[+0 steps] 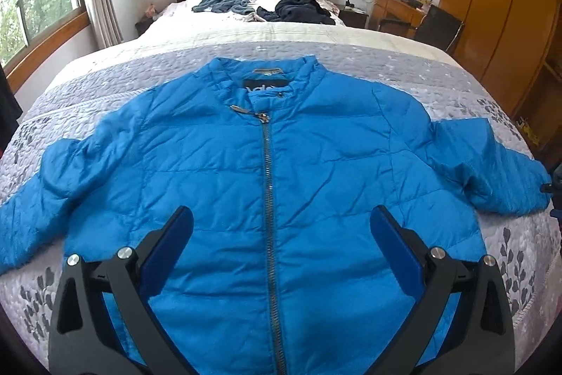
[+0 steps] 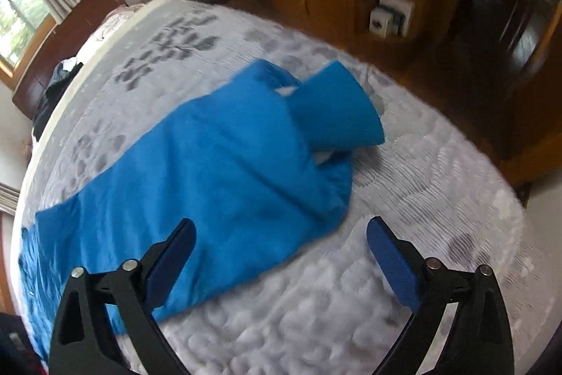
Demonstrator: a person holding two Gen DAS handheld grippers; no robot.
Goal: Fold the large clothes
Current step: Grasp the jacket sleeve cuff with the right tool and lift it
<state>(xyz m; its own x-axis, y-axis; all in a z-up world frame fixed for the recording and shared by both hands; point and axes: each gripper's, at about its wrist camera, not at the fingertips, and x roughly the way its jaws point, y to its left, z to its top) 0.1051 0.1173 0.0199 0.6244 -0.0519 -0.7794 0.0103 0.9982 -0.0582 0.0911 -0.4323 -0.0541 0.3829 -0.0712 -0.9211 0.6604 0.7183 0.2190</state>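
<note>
Opening step of the fold: nothing gripped yet.
Left tongs (image 1: pixel 281 231) and right tongs (image 2: pixel 281 241) spread wide, empty, over bright blue quilted zip-up jacket (image 1: pixel 217 164) flat on grey floral-quilted bed (image 1: pixel 456 83); next, probably pinching right sleeve (image 2: pixel 333 108).

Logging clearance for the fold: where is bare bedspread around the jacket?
Free: the grey bedspread between the blue jacket collar and the clothes heaps, and beyond its sleeve cuff toward the bed edge. Crowded: the headboard end.

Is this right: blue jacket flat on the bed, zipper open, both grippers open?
Not quite. The left wrist view shows the zipper closed up to the collar. The rest holds: jacket flat on the bed, left gripper and right gripper open.
</note>
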